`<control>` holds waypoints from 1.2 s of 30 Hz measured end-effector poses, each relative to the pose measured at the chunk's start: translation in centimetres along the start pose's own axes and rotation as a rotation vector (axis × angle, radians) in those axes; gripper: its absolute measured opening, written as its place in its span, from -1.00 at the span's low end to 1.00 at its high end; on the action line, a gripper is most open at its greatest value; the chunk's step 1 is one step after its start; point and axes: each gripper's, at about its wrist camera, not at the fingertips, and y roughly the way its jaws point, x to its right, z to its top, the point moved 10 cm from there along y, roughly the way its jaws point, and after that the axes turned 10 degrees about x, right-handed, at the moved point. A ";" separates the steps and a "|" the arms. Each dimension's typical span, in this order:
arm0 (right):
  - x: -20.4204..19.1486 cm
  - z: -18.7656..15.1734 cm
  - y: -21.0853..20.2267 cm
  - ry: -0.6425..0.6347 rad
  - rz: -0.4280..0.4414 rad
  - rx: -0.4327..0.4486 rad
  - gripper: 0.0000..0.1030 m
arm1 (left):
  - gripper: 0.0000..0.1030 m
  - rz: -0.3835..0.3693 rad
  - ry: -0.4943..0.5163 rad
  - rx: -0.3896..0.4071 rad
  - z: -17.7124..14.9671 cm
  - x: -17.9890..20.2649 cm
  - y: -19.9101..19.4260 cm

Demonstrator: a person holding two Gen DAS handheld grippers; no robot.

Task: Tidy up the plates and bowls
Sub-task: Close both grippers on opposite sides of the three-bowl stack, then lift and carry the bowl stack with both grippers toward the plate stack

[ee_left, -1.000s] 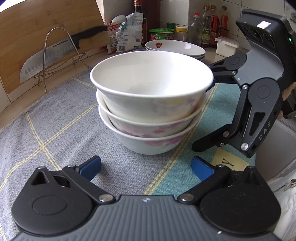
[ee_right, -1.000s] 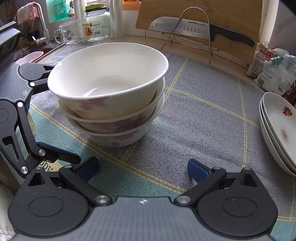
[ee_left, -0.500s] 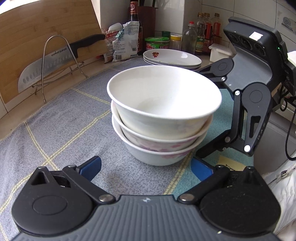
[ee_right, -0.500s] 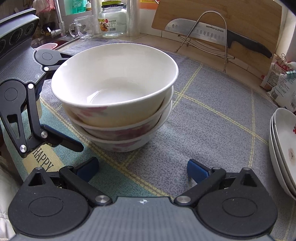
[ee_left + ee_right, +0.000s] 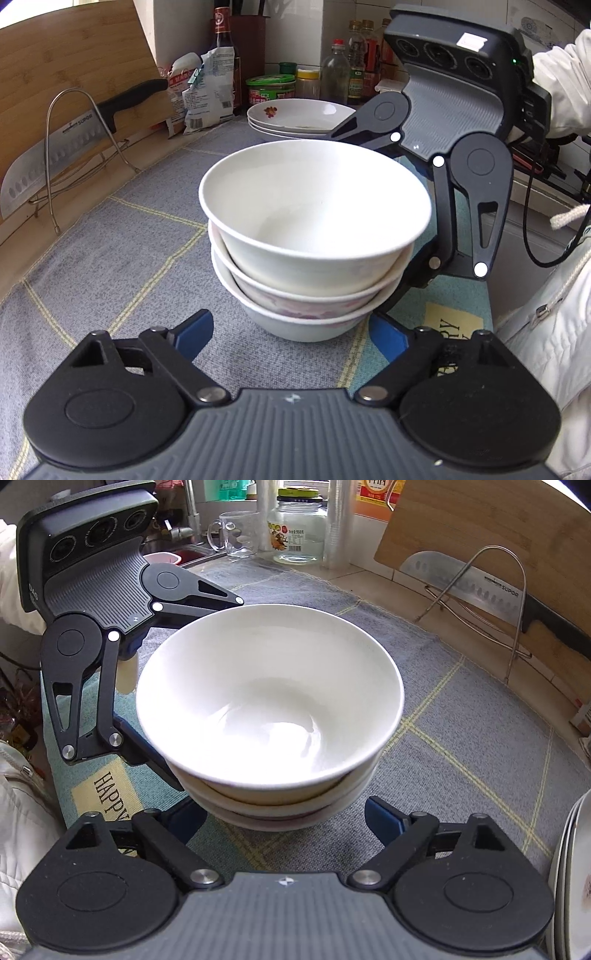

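**Op:** Bowls (image 5: 314, 236), three nested, stand mid-mat on the grey-blue cloth (image 5: 122, 251). My left gripper (image 5: 291, 334) has blue pads either side of the bottom bowl's base, jaws closing, pads not on it yet as far as I see.

**Eng:** Right side?

**Op:** Right gripper (image 5: 286, 818) same: jaws closing, stack between the pads, no contact visible. The top bowl's rim overhangs its left pad, so that side is hidden; can't be sure. The two grippers face each other across the stack.

**Eng:** Room to move?

**Op:** Open cloth toward the knife rack (image 5: 487, 602); nothing between it and the stack. Plates (image 5: 299, 116), stacked, sit well apart behind the bowls in the left view, and at the far right edge in the right view.

**Eng:** Edges?

**Op:** Cutting board (image 5: 480, 528) leans at the back with a cleaver (image 5: 469, 587) in the wire rack in front of it. Glass jar (image 5: 297, 531) and mug (image 5: 234, 535) stand past the cloth's far edge. Bottles (image 5: 334, 70) and packets (image 5: 207, 88) line the tiled wall behind the plates. White sleeve (image 5: 561, 99) holds the right gripper.
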 end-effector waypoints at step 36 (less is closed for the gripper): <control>-0.1 0.7 -0.3 -0.032 0.093 -0.035 0.62 | 0.65 -0.125 0.082 -0.013 0.9 0.6 0.3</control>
